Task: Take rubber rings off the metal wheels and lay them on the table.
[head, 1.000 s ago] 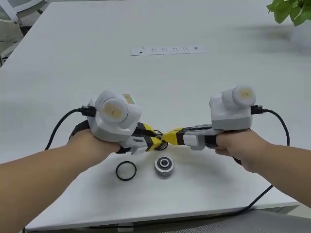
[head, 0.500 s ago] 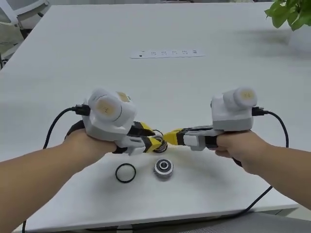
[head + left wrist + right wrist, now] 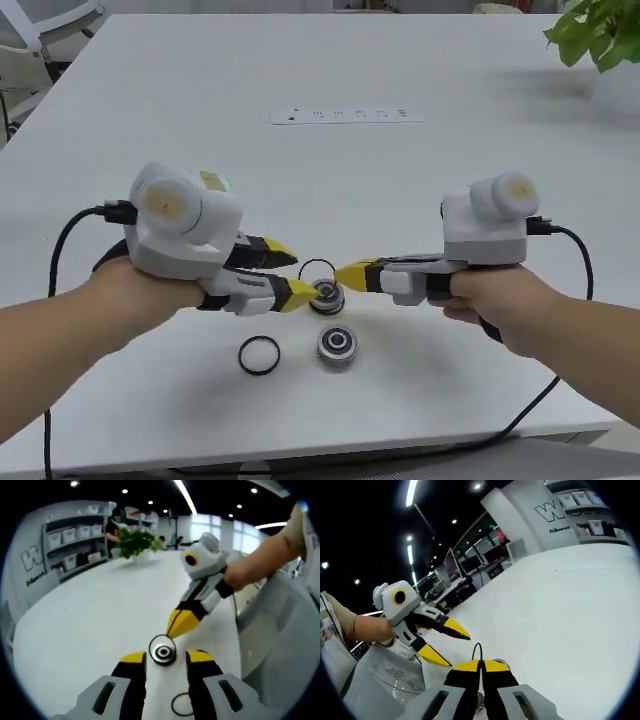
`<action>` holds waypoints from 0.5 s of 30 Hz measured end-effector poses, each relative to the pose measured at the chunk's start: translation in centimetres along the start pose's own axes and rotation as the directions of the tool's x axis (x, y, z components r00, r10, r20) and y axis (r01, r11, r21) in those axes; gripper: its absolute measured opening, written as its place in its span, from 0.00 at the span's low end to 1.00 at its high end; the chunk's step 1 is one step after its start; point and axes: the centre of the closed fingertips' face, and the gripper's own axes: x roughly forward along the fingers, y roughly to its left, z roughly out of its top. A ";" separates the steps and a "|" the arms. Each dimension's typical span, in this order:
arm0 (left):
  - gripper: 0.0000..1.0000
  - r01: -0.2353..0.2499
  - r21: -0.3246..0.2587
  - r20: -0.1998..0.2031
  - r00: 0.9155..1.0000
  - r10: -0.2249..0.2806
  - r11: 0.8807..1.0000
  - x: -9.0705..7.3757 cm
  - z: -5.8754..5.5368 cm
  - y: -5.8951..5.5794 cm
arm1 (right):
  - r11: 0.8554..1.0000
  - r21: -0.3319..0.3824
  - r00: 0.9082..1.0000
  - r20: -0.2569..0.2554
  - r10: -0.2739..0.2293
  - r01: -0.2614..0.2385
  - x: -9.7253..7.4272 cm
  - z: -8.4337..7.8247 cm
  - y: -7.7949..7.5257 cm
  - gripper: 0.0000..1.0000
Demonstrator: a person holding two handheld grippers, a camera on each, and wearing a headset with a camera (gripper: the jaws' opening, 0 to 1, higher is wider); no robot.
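Right claw [image 3: 342,275] tight on rubber ring [image 3: 318,260]

White table [image 3: 200,80] w/ power strip [image 3: 346,115], plant [image 3: 595,30]; shelves [image 3: 75,545], ceiling lights [image 3: 187,497] behind

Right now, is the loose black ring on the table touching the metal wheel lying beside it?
Apart. Head view shows bare table between the ring and the wheel.
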 end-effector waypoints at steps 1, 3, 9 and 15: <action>0.33 0.000 0.000 0.004 1.000 0.000 1.000 -0.3 0.1 0.0 | 1.000 0.000 1.000 0.001 0.005 -0.005 0.0 0.1 0.2 0.00; 0.34 0.001 -0.005 0.017 1.000 -0.001 1.000 -1.0 0.3 -0.2 | 1.000 -0.002 1.000 0.001 0.012 -0.012 0.1 0.2 0.6 0.00; 0.40 -0.013 -0.034 0.045 0.999 0.015 0.999 -2.7 0.7 -0.2 | 1.000 -0.003 1.000 -0.004 0.030 -0.030 0.5 0.3 1.4 0.00; 0.47 -0.010 -0.033 0.059 0.998 0.012 0.999 -3.9 0.6 -0.8 | 0.999 -0.006 0.998 -0.015 0.054 -0.054 0.9 0.5 2.5 0.00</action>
